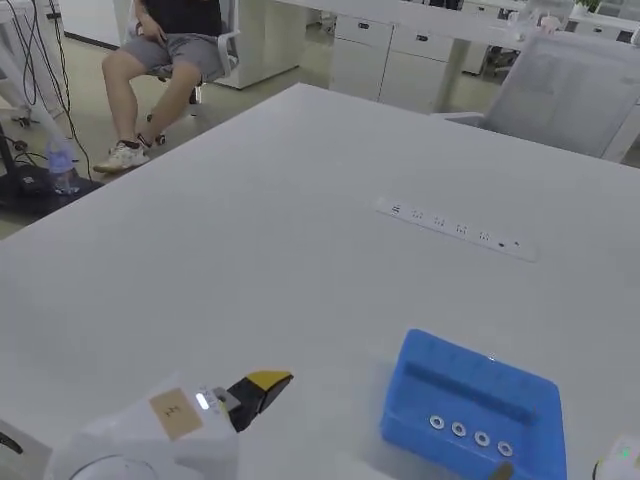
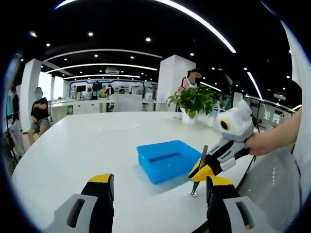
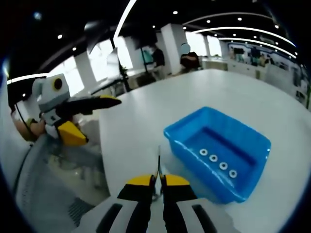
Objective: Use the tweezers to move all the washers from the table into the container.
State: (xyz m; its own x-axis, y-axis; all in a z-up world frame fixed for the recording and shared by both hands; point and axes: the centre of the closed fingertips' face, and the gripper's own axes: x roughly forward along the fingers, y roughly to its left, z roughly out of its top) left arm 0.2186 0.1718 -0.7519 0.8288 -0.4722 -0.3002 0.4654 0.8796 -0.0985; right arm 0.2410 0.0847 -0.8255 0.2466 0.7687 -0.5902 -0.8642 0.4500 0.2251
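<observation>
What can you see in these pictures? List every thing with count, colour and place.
table: one, white, under everything
container: one, blue, on the table
washers: four, silvery, inside the container
tweezers: one, grey, in the right gripper
socket strip: one, white, in the tabletop beyond the container
plant: one, green, at the table's far end
seated person: one, dark top, beyond the table
bottle: one, clear, on the floor
left gripper: one, white with yellow-tipped jaws, open over the table
right gripper: one, same colours, shut on the tweezers

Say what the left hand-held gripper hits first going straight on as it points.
Likely the blue container, on the table straight ahead between the open jaws of the left hand-held gripper; depth is unclear.
</observation>
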